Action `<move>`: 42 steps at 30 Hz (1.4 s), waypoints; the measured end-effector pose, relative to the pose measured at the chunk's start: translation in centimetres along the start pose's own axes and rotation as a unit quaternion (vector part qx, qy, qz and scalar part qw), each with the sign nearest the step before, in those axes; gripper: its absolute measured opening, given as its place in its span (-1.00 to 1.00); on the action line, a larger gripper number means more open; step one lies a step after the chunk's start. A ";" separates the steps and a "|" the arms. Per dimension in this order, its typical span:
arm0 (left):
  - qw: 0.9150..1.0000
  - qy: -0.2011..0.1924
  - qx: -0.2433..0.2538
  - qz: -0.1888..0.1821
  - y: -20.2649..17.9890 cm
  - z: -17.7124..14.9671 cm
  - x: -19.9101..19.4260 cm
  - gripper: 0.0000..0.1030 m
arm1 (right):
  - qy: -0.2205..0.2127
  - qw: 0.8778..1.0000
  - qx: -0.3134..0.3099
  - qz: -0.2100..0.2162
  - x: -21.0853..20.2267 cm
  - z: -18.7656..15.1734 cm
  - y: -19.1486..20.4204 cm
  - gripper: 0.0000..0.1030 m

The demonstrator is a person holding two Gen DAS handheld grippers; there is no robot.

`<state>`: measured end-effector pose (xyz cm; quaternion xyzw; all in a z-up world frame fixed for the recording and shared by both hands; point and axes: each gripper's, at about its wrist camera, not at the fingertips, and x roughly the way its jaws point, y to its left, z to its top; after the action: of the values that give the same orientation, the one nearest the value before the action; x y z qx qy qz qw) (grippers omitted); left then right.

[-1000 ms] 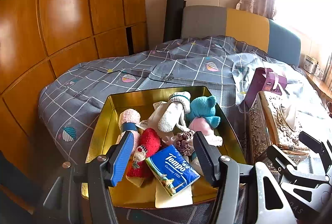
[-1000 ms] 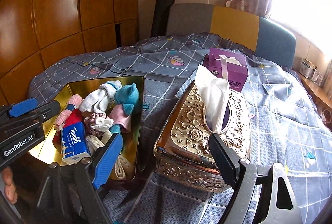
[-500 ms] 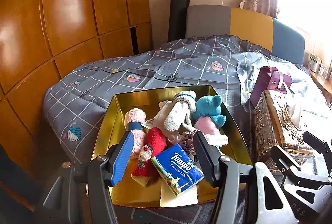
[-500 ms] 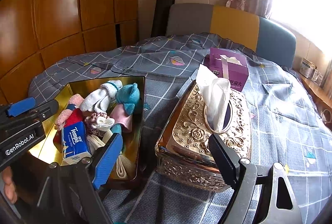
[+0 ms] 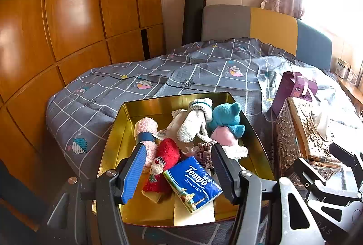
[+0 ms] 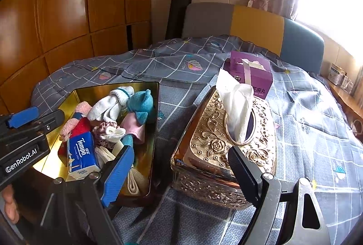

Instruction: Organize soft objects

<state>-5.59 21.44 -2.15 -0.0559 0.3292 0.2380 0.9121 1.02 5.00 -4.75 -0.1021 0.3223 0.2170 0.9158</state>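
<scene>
Right now my left gripper (image 5: 177,173) hangs released, jaws spread around the Tempo tissue pack (image 5: 192,183) low in the gold tin (image 5: 158,106), its long axis running diagonally lower right. My right gripper (image 6: 179,172), also released, sits farther off.

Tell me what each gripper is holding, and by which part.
Nothing is held. The left gripper is open above the blue Tempo tissue pack in the gold tin; the right gripper is open before the ornate tissue box.
</scene>
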 end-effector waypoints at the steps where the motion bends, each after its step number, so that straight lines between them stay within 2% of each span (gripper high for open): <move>1: 1.000 0.000 -0.001 0.000 0.0 0.0 0.0 0.17 | 0.000 1.000 -0.001 0.000 0.0 0.0 0.0 0.66; 31: 1.000 -0.013 0.003 -0.002 -0.3 -0.1 -0.6 0.17 | 0.005 1.000 -0.009 -0.002 0.2 -0.2 0.2 0.68; 35: 1.000 -0.006 -0.006 -0.020 -0.2 -0.1 -0.4 0.17 | 0.005 1.000 -0.009 -0.003 0.2 -0.3 0.2 0.68; 42: 0.999 -0.031 -0.010 -0.024 0.0 -0.1 -0.9 0.17 | 0.004 1.000 -0.012 -0.004 0.1 -0.3 0.3 0.68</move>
<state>-6.25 21.05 -1.68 -0.0653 0.2968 0.2211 0.9267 0.80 5.15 -5.09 -0.1154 0.3227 0.2168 0.9141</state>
